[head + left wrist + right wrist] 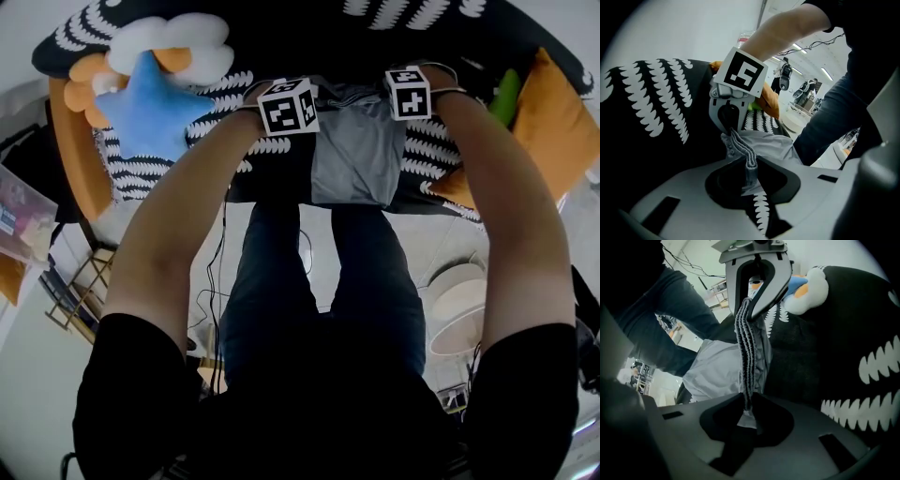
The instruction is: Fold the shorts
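The left gripper (748,172) was clamped on the ribbed waistband of the grey shorts (771,147), with the elastic bunched upright between its pads. The right gripper (747,414) was also closed on that waistband. From its jaws the gathered band ran straight ahead to the left gripper, so the two tools faced each other with the band stretched between them.

In the head view the two grippers (291,106) (409,92) stood near each other at the top of the shorts (352,155). The grey cloth spread from them back toward the person, over a black cover with white leaf print (427,150).

A blue star plush (150,112) lay on the cover well out to the left gripper's outer side. An orange cushion (553,122) sat beyond the right gripper's outer side, with a green object (506,94) between that gripper and the cushion.
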Demonstrator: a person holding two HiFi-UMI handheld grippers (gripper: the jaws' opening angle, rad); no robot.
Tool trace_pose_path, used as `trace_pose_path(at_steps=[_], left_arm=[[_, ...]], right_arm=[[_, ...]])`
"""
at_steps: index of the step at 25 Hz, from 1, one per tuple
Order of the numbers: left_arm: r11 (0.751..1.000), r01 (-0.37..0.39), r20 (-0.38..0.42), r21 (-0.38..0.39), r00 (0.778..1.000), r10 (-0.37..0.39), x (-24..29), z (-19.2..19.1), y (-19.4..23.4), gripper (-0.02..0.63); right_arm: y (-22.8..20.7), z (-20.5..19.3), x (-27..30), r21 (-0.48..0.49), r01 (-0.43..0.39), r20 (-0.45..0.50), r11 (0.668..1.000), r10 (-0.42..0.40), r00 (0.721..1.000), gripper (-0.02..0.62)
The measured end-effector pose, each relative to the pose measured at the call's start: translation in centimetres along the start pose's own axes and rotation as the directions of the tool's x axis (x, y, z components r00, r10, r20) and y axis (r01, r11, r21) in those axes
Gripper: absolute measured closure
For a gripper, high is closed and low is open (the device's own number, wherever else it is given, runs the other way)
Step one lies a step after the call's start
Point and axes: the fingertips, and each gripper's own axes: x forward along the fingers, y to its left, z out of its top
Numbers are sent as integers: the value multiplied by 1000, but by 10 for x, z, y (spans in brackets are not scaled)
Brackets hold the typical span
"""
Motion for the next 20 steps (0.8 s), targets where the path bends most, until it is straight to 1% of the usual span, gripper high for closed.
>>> trace_pose_path(at_steps=[4, 9, 12, 16, 20], left_arm=[[1000, 19, 0, 12, 1000, -19, -2, 3, -15, 526], [995, 72, -12, 67, 997, -71, -1, 0, -40, 526], [990, 108, -12, 93, 994, -107, -4, -3, -57, 526], [980, 148, -4, 130, 989, -149, -12, 7, -89, 526], [978, 153, -17, 140, 988, -152, -4, -6, -99, 526]], right_arm=[[24, 5, -7, 66, 14, 1, 998, -14, 1000, 538], [58, 15, -6, 137, 48, -12, 989, -47, 999, 541], [76, 24, -6, 204, 80, -13, 976, -79, 997, 545], [117, 37, -13, 296, 105, -2, 949, -109, 994, 546], [133, 47, 3, 315, 118, 13, 942, -129, 992, 548]])
